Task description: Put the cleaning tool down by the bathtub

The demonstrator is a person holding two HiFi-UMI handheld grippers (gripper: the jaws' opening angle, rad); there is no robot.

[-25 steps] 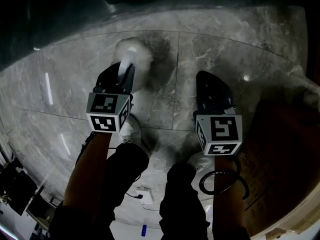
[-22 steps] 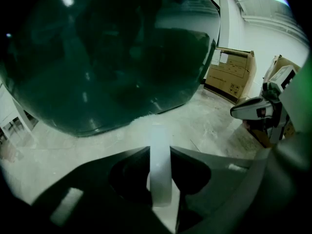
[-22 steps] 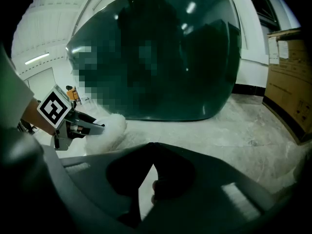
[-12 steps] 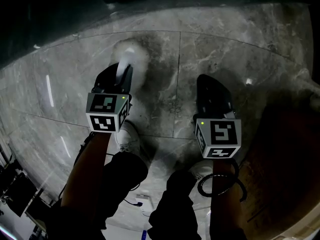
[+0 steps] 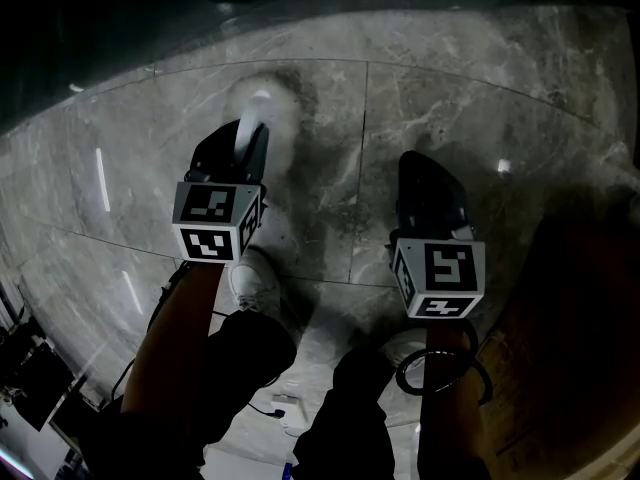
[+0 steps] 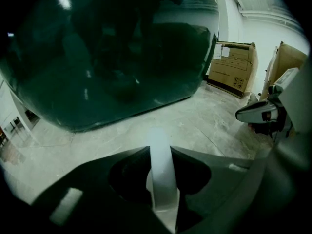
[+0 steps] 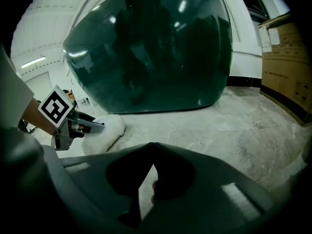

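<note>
My left hand-held gripper (image 6: 159,152) clenched on cleaning tool (image 5: 262,106) handle; fluffy head on floor (image 5: 420,98) near bathtub (image 6: 107,57). My right hand-held gripper (image 7: 151,146) clenched, empty.

Held left gripper (image 5: 247,140) low and forward, jaws clamped on a white handle (image 6: 161,174). Held right gripper (image 5: 422,163) level beside it, well apart, jaw tips pressed together with nothing between. Reached both forearms (image 5: 180,338) down past bent knees.

The right gripper (image 5: 420,164) drifts slightly toward the lower right; the white shoe (image 5: 250,278) apparently slides toward bottom centre.
</note>
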